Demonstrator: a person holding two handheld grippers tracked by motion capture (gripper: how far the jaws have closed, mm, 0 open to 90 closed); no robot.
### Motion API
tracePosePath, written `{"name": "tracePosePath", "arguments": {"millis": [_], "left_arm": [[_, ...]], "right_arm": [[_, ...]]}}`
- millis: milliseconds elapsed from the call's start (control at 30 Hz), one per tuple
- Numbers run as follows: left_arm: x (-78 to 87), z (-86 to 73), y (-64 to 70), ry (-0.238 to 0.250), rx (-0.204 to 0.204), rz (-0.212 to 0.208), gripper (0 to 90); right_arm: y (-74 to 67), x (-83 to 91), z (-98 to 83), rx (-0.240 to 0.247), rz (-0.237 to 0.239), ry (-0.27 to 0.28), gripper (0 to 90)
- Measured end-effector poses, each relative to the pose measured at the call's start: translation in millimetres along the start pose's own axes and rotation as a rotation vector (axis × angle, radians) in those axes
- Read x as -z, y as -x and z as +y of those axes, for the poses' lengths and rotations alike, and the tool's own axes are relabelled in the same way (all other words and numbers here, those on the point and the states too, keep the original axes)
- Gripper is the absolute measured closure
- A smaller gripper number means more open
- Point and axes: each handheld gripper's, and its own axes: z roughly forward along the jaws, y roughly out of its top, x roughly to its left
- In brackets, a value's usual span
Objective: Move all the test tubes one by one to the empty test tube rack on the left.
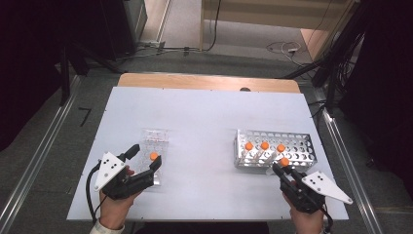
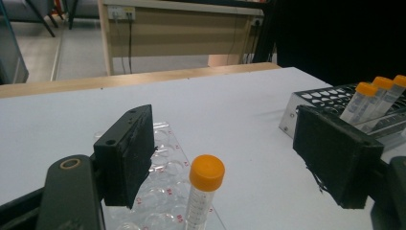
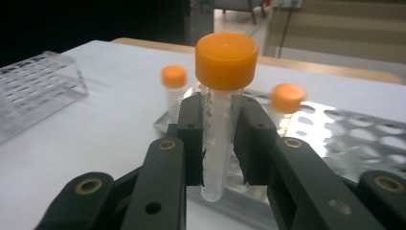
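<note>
One tube [image 1: 154, 156] already stands in the clear rack [image 1: 155, 139] between my left tongs [image 1: 145, 158], which are apart. My right tongs [image 3: 218, 143] are clamped on another tube [image 3: 221, 110]; three remain in the metal rack [image 1: 302, 146].

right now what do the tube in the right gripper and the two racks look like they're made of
Tube: clear plastic, it seems; see-through wall with printed marks, matte orange cap. Right-hand rack: probably metal, silvery and shiny with punched holes. Rack by the left gripper: clear plastic, glossy, table showing through.
</note>
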Motion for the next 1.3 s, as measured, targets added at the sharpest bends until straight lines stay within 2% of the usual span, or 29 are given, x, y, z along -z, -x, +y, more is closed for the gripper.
{"name": "tracePosePath", "arguments": {"millis": [300, 567, 1067, 1300], "left_arm": [[-2.8, -0.7, 8.0, -0.008, -0.013, -0.024, 21.9], [-7.3, -2.9, 15.8, -0.026, -0.029, -0.052, 21.9], [-18.5, -8.4, 42.9, -0.054, -0.070, -0.133, 22.3], [-22.5, -11.1, 55.6, -0.054, -0.080, -0.187, 25.4]], "right_arm": [[-36.1, -21.7, -5.9, 0.054, 0.120, -0.040, 71.9], [-65.5, -37.3, -6.2, 0.092, 0.201, -0.064, 71.9], [-105.7, -56.9, -6.3, 0.154, 0.304, -0.083, 71.9], [-121.4, -66.0, -7.2, 0.180, 0.340, -0.095, 71.9]]}}
